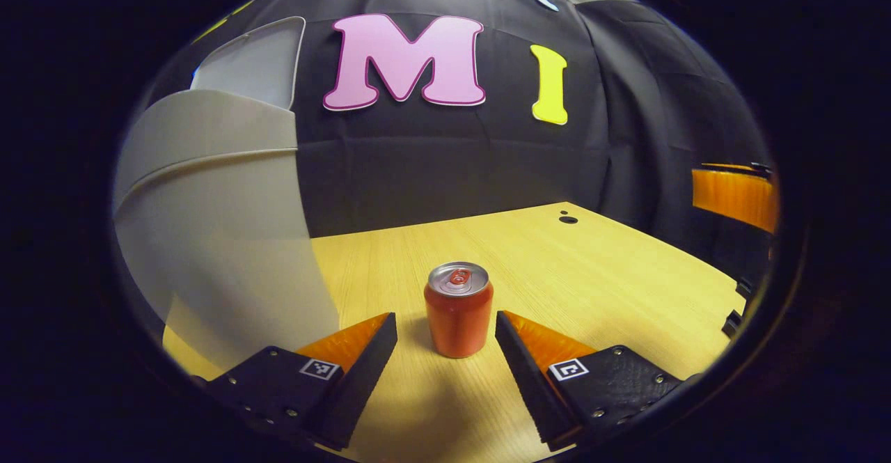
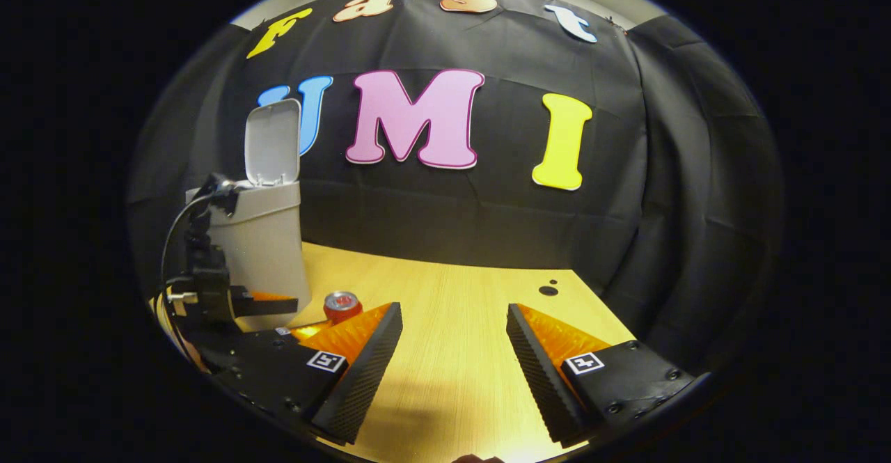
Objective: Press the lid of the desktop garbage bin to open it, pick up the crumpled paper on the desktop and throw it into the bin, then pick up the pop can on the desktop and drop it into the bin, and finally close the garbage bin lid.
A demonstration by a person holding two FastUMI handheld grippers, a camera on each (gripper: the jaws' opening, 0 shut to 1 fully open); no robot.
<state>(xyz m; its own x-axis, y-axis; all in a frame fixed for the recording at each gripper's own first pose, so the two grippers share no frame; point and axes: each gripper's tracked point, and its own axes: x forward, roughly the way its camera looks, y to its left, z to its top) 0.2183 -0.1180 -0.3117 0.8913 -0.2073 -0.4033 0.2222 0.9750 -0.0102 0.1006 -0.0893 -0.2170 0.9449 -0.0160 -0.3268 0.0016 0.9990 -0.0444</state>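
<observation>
I am working in a staged recording booth, not a lived-in room. Black cloth [image 2: 487,219] drapes the back and side as walls. A bare, pale wood-grain desktop [image 1: 592,289] with a small round hole [image 1: 568,219] serves as the floor of the scene. A grey desktop garbage bin [image 2: 268,254], lid [image 2: 273,141] raised, and a pop can [image 1: 459,310] are its sparse props.
</observation>
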